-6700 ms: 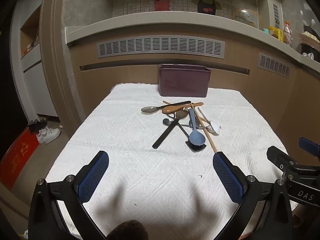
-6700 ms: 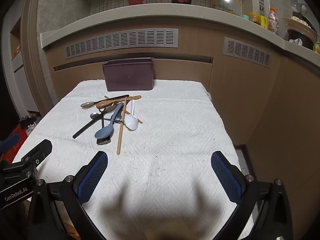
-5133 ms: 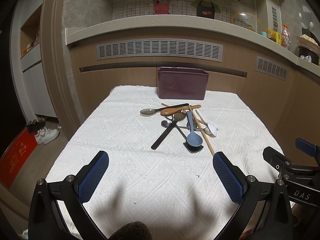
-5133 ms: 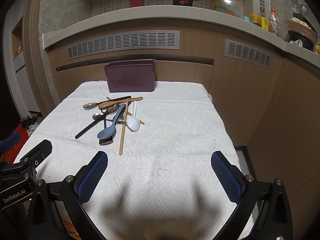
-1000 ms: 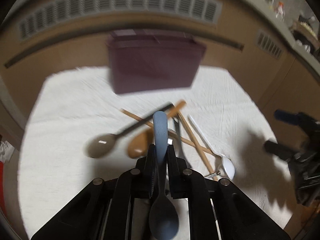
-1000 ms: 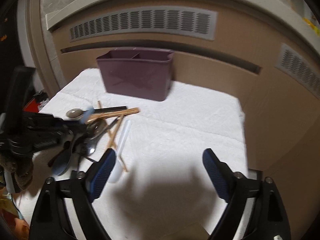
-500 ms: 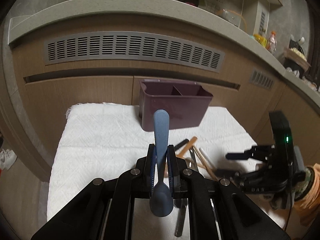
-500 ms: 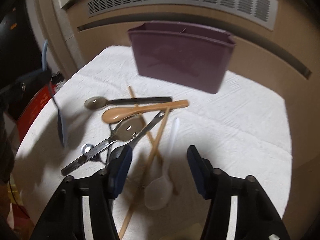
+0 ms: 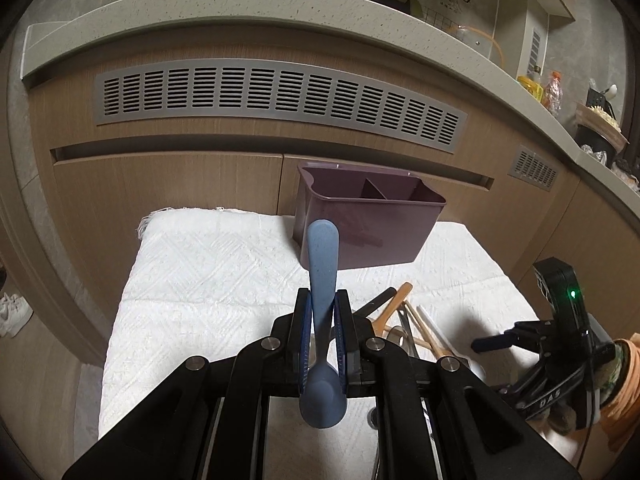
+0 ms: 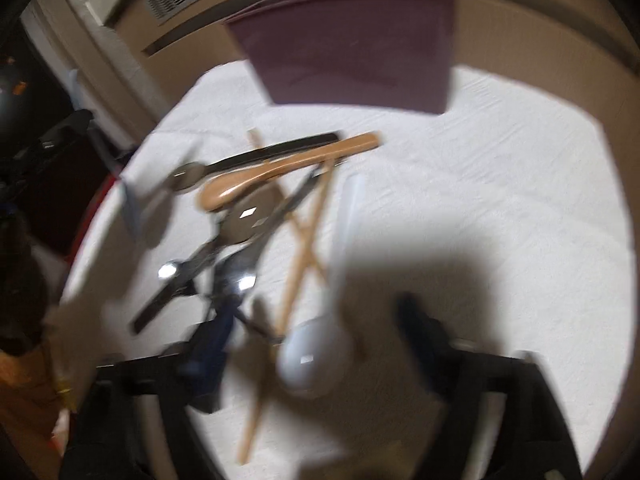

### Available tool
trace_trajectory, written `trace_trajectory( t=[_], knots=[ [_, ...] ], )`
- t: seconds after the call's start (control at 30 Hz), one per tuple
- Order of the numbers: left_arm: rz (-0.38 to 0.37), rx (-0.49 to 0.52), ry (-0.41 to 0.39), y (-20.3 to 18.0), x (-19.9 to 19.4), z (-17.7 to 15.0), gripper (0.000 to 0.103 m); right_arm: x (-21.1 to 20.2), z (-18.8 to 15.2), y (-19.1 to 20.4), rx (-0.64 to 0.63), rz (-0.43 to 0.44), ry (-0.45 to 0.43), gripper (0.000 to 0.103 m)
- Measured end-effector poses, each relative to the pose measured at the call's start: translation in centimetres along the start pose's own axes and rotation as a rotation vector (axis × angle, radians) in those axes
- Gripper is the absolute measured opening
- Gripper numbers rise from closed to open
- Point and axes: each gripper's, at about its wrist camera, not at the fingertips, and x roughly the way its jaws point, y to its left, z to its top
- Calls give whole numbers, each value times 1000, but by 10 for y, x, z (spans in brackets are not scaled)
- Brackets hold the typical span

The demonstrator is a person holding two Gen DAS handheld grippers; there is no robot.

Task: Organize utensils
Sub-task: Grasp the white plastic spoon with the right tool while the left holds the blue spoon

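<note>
My left gripper [image 9: 323, 336] is shut on a blue spoon [image 9: 322, 280], held up above the white cloth with its handle pointing toward the purple utensil caddy [image 9: 360, 236]. The caddy stands at the far edge and has two compartments. In the blurred right wrist view, my right gripper [image 10: 316, 332] is open and low over the utensil pile, its jaws on either side of the white spoon's bowl [image 10: 310, 354]. The pile holds a tan spoon [image 10: 276, 172], wooden chopsticks [image 10: 300, 248], a black-handled spoon [image 10: 256, 158] and metal utensils [image 10: 224, 248]. The caddy [image 10: 352, 48] stands beyond.
The white cloth [image 9: 200, 280] covers a small table that ends at a wooden cabinet wall with vents [image 9: 276, 100]. My right gripper's body [image 9: 560, 344] shows at the right in the left wrist view. A counter ledge runs above.
My left gripper has lifted slightly with the blue spoon and faces the caddy. My right gripper has dropped closer to the pile, now over the white spoon, and its view is motion-blurred.
</note>
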Motion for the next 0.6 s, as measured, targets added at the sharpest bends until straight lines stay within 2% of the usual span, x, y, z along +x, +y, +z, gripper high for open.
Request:
trace_trajectory(
  t=[0.13,0.2,0.23,0.27,0.3,0.37,0.43,0.47,0.6],
  knots=[
    [-1,-3,-3,0,1,0,11,5,1,13,-10,-74,36,103],
    [-2,-2,-7,1,-1,0,11,7,5,15,-24,-80,49,103],
    [-1,-2,-8,1,-1,-1,11,7,5,16,-39,-96,38,93],
    [-1,-1,-9,2,-2,-1,11,6,5,18,-57,-138,19,74],
    [-1,-1,-9,2,-2,-1,11,6,5,20,-82,-182,7,64],
    [-4,1,-9,2,-2,-2,11,4,8,20,-92,-193,6,30],
    [-4,3,-8,1,-3,-2,11,2,10,17,-83,-184,11,21],
    [-4,3,-8,1,-3,-2,11,0,10,17,-90,-190,8,13],
    [-6,8,-5,-2,-3,-3,11,-12,7,18,-113,-193,-11,7]
  ],
)
